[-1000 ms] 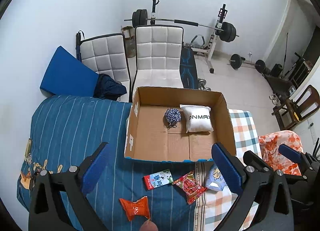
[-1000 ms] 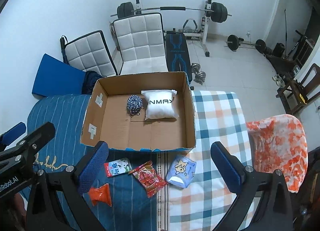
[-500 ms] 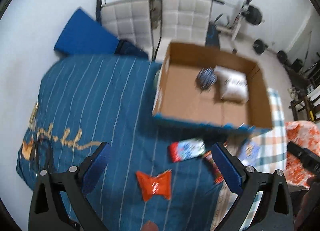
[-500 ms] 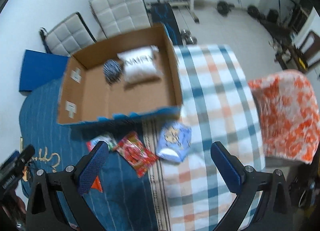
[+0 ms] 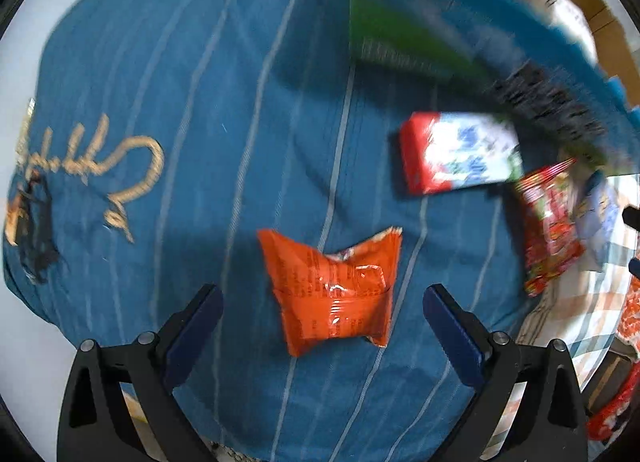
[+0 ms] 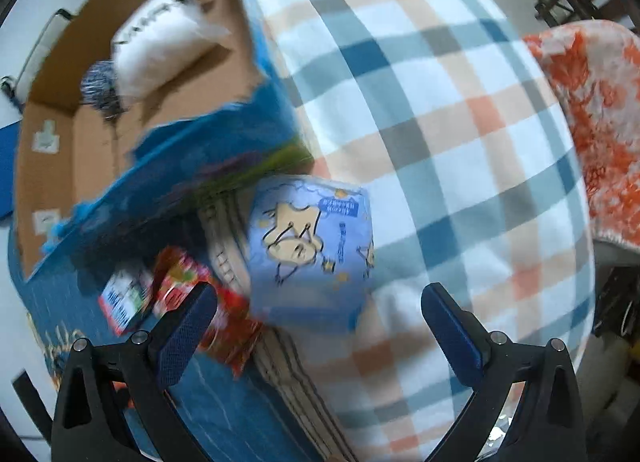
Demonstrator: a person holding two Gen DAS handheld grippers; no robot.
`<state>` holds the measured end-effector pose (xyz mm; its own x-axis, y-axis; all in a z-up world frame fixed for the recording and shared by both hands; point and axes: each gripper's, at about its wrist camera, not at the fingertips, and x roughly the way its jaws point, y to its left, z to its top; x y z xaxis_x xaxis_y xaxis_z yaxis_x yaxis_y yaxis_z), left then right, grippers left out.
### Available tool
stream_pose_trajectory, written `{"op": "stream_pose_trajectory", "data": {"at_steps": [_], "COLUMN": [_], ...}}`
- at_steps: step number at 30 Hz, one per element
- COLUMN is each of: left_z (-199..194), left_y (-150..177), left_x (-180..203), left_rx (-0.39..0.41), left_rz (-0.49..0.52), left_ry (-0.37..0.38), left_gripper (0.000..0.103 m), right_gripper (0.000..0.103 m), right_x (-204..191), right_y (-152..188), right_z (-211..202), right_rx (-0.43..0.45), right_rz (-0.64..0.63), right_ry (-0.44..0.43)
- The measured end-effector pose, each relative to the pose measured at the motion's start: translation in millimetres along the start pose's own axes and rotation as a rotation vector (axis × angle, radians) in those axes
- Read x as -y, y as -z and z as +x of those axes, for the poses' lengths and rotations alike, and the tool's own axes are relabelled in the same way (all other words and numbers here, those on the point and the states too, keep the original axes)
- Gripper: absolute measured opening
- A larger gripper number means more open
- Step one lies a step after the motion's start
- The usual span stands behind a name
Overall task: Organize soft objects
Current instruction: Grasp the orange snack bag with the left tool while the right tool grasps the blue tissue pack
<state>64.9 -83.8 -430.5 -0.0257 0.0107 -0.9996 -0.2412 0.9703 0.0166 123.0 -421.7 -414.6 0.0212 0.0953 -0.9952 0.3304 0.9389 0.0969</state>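
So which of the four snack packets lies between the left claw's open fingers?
The orange packet, crumpled and alone on the blue striped cloth. The red-and-white, red and pale blue packets lie farther right, beside the box.

left gripper (image 5: 323,306): dropping from high above the cardboard box (image 5: 600,17) toward the orange packet (image 5: 332,288), now lying between its wide-apart fingers.
right gripper (image 6: 319,304): descending likewise, closing in on the pale blue packet (image 6: 310,250), now framed between its spread fingers.
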Motion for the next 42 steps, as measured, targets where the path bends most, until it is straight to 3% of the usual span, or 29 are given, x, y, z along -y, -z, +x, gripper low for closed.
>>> {"op": "stream_pose_trajectory", "data": {"at_steps": [6, 9, 10, 13, 16, 22, 28, 33, 37, 42], "left_z": [34.3, 46.3, 50.2, 57.3, 63.0, 56.1, 37.1, 44.8, 51.1, 59.2], "left_y": [2.3, 2.2, 2.4, 3.8, 4.9, 12.4, 44.6, 68.2, 83.6, 98.4], "left_x": [5.4, 7.9, 8.3, 6.7, 3.6, 8.4, 32.7, 68.5, 93.8, 108.8], "left_rx": [-0.064, -0.078, -0.081, -0.089, -0.082, -0.062, -0.040, -0.059, -0.086, -0.080], "left_rz": [-0.005, 0.000, 0.001, 0.005, -0.004, 0.005, 0.079, 0.158, 0.188, 0.194], "left_ry": [0.034, 0.041, 0.044, 0.040, 0.051, 0.072, 0.113, 0.139, 0.132, 0.125], "left_gripper": [0.102, 0.102, 0.096, 0.076, 0.070, 0.063, 0.063, 0.063, 0.063, 0.063], "right_gripper": [0.103, 0.093, 0.086, 0.078, 0.066, 0.058, 0.057, 0.057, 0.072, 0.073], "right_x": [-7.6, -7.9, -7.2, -5.8, -4.1, -1.3, 18.1, 29.4, 36.0, 44.2], "right_y": [-11.3, -13.2, -13.6, -14.7, -14.4, -4.6, 44.9, 88.2, 98.5, 107.6], "right_z": [38.5, 50.7, 52.8, 55.5, 56.2, 53.5, 55.0, 63.4, 73.2, 83.8], "right_rx": [-0.048, -0.067, -0.070, -0.076, -0.089, -0.120, -0.177, -0.215, -0.220, -0.218], "right_rz": [0.010, 0.017, 0.018, 0.008, -0.009, -0.063, -0.143, -0.205, -0.181, -0.167], "right_ry": [0.014, 0.023, 0.024, 0.037, 0.045, 0.060, 0.088, 0.117, 0.115, 0.117]}}
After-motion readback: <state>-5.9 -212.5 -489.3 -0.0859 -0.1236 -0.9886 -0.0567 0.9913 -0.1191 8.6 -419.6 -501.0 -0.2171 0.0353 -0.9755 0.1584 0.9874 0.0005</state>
